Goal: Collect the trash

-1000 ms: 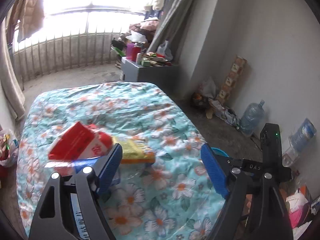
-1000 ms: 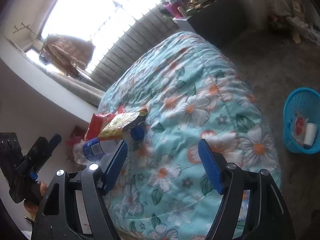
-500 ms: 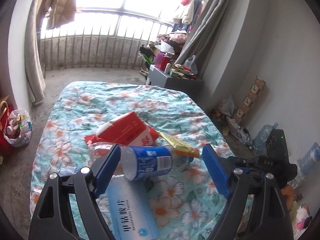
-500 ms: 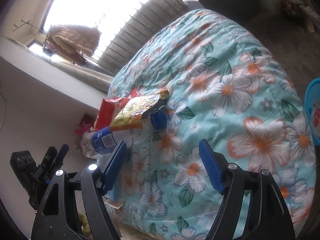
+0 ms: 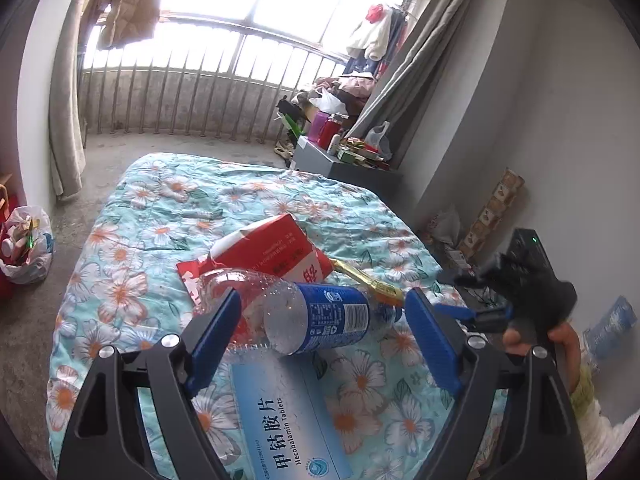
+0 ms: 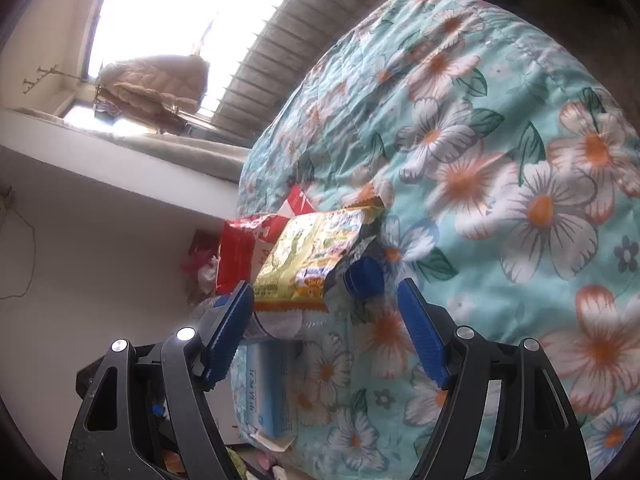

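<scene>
A pile of trash lies on the flowered quilt point(image 5: 192, 200) near its front edge. In it are a clear plastic bottle with a blue label point(image 5: 328, 316), a red carton point(image 5: 272, 248), a yellow snack wrapper point(image 5: 372, 282) and a light-blue tablet box point(image 5: 288, 420). My left gripper point(image 5: 324, 332) is open, its pads on either side of the bottle and apart from it. My right gripper point(image 6: 326, 332) is open too, just short of the wrapper point(image 6: 312, 256) and the bottle's blue cap point(image 6: 364, 278). The red carton point(image 6: 240, 252) shows behind the wrapper and the tablet box point(image 6: 268, 388) below it.
A white bag of rubbish point(image 5: 24, 244) sits on the floor left of the bed. A grey cabinet point(image 5: 348, 168) loaded with bottles stands beyond the bed by the curtain. At the right a hand point(image 5: 560, 336) holds the other gripper, with boxes and a water jug along the wall.
Both grippers have come in closer to the trash pile. The bottle now lies between the left pads in the picture, and the wrapper and cap now sit just ahead of the right pads.
</scene>
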{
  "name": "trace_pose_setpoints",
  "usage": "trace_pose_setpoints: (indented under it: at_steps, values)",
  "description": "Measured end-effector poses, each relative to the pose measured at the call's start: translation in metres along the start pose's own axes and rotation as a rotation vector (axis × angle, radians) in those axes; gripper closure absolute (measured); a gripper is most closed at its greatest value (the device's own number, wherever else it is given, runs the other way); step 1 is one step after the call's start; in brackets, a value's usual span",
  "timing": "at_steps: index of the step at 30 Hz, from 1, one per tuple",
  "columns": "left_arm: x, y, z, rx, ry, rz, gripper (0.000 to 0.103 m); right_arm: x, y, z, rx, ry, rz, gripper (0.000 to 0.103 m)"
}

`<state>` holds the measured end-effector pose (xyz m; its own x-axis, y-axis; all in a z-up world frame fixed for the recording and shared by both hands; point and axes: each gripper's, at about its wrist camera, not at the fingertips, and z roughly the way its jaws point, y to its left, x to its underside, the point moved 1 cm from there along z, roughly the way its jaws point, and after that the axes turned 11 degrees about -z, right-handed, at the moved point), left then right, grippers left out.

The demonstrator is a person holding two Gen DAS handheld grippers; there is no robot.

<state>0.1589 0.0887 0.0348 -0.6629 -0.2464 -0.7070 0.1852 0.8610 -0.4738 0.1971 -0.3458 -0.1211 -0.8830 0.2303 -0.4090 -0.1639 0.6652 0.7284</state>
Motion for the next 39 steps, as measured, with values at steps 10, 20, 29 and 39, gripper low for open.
trace_pose_setpoints:
  at_steps: [10, 20, 29, 39]
  values:
    - [-0.007, 0.029, 0.005, -0.035, -0.039, -0.047, 0.021, 0.008, -0.006, 0.003, -0.014, -0.016, 0.072, 0.033]
    - [-0.015, 0.067, 0.037, 0.068, 0.060, -0.262, 0.022, 0.047, 0.008, 0.044, -0.267, 0.147, 0.151, 0.032]
    - [-0.007, 0.043, 0.014, 0.238, 0.103, -0.296, 0.022, 0.041, 0.016, 0.081, -0.379, 0.191, 0.241, 0.031]
    - [0.047, -0.026, 0.006, 0.463, 0.307, -0.214, 0.022, 0.059, -0.009, 0.027, -0.301, 0.161, 0.265, 0.030]
